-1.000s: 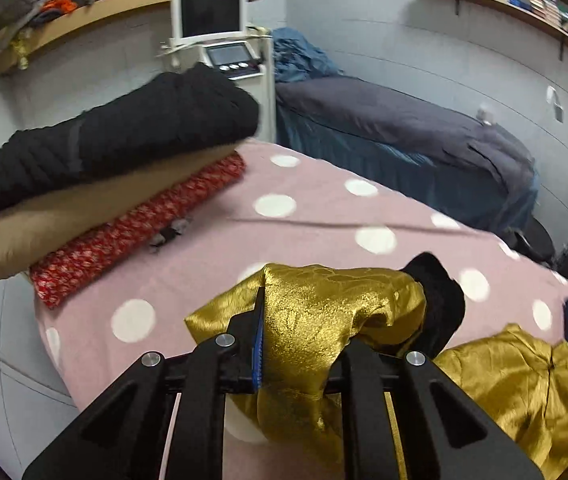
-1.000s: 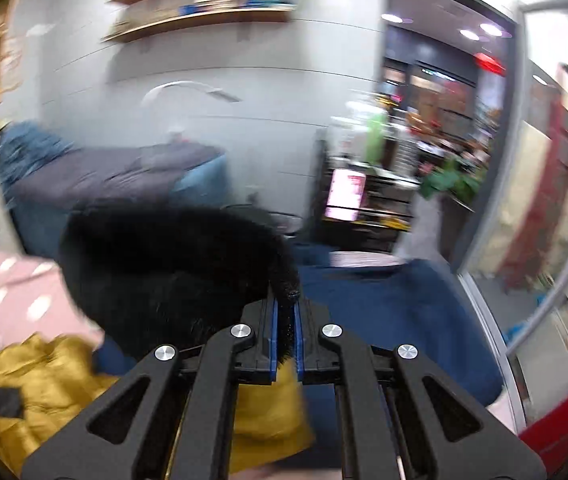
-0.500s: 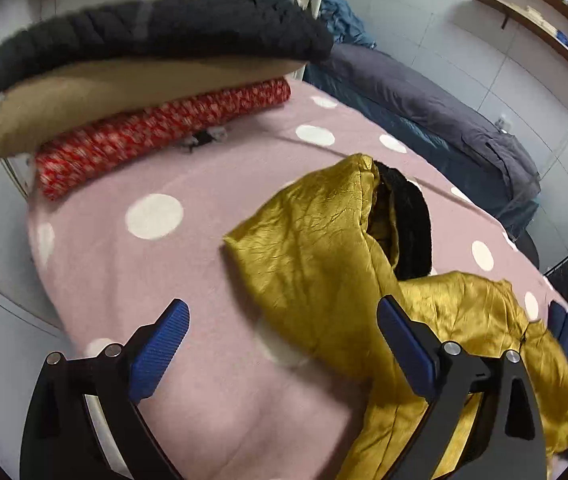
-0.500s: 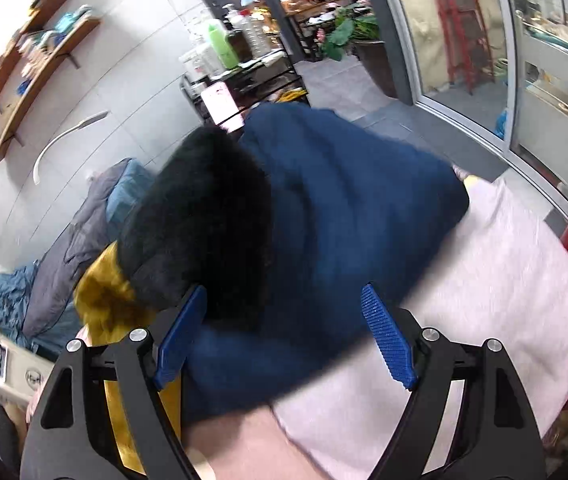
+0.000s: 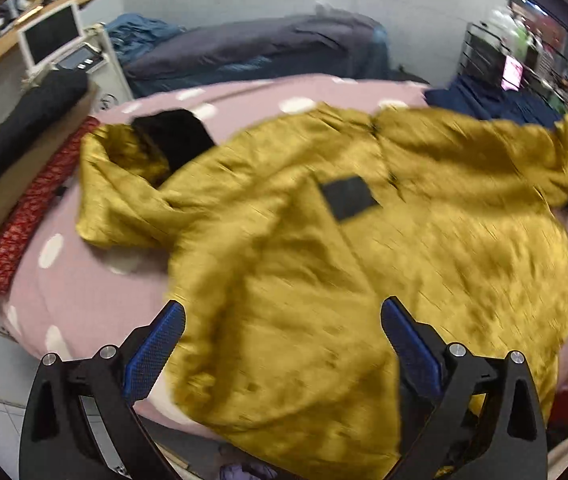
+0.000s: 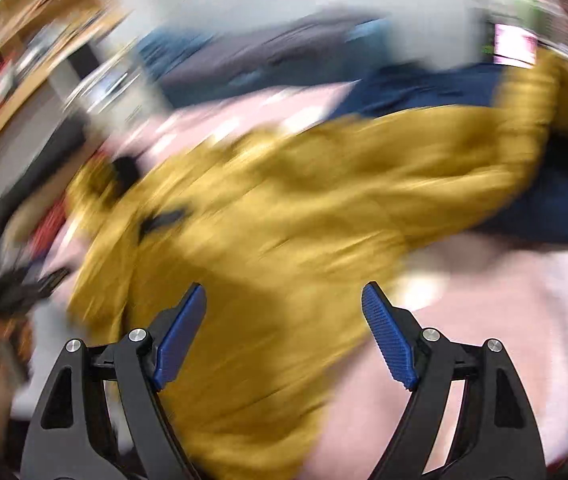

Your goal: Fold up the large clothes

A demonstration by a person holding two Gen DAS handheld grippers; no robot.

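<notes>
Item: gold jacket [image 5: 323,240], spread across pink polka-dot bed [image 5: 96,292], black-lined hood [image 5: 172,140] at approx. 10 o'clock, black patch [image 5: 347,199] near centre, one sleeve [image 5: 555,152] trailing to 2 o'clock over a navy garment [image 5: 495,100].

Left tool [image 5: 282,334]: jaws wide apart, nothing held, hovering above the near hem.

Right tool [image 6: 284,320]: jaws wide apart, empty. Right view badly blurred; detail unreliable.

Stack of folded clothes [image 5: 24,148] at 9 o'clock, apart from jacket.

Handling, est.: shiny woven fabric, prob. slippery, soft, bulky but light; will slump and slide off a shallow pinch. Recommend deep bite at seams, i.e. cuff, shoulder or hem corner, not mid-panel.

Fold not yet started, judging by layout.
</notes>
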